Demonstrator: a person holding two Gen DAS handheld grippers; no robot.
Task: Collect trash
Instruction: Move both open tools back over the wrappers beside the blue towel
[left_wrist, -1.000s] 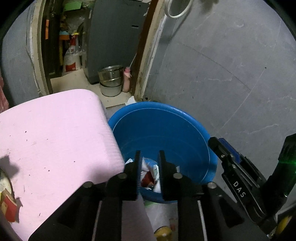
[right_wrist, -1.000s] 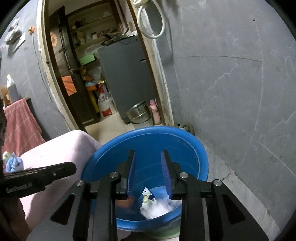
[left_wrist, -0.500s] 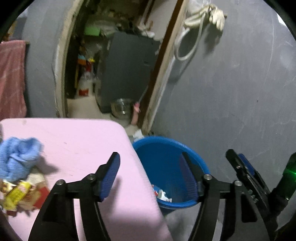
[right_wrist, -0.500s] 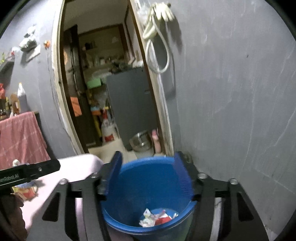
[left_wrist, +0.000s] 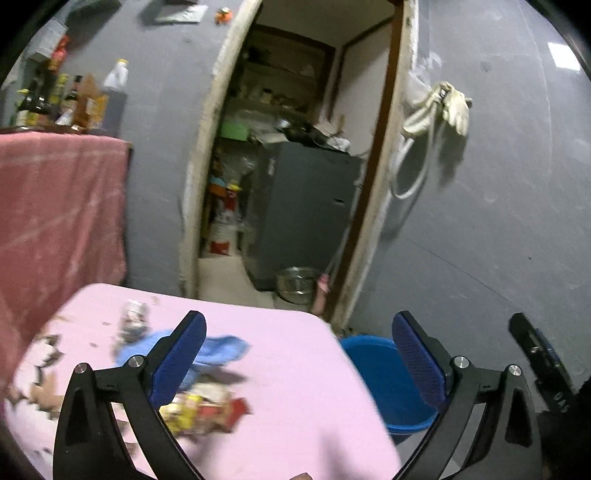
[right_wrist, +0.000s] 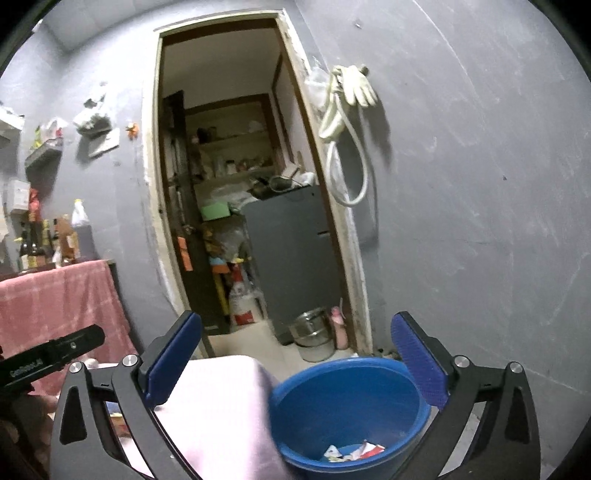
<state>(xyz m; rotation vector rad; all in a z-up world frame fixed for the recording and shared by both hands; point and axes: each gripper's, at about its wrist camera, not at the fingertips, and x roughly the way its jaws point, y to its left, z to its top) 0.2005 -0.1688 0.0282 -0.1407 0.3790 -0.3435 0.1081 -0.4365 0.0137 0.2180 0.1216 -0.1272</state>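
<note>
Opening wide with nothing between its blue pads, our left gripper (left_wrist: 299, 354) hangs over the pink table top (left_wrist: 295, 376), where crumpled yellow and red wrappers (left_wrist: 207, 410) lie beside a blue cloth (left_wrist: 221, 349). Our right gripper (right_wrist: 297, 360) is opening too, empty, above the round blue plastic bucket (right_wrist: 347, 406) holding paper scraps (right_wrist: 351, 452), just beside the table

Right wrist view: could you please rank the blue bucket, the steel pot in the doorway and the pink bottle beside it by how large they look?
1. Blue bucket, by far the largest, though it is also nearest the camera.
2. Steel pot.
3. Pink bottle, the smallest, standing beside the pot.
</note>
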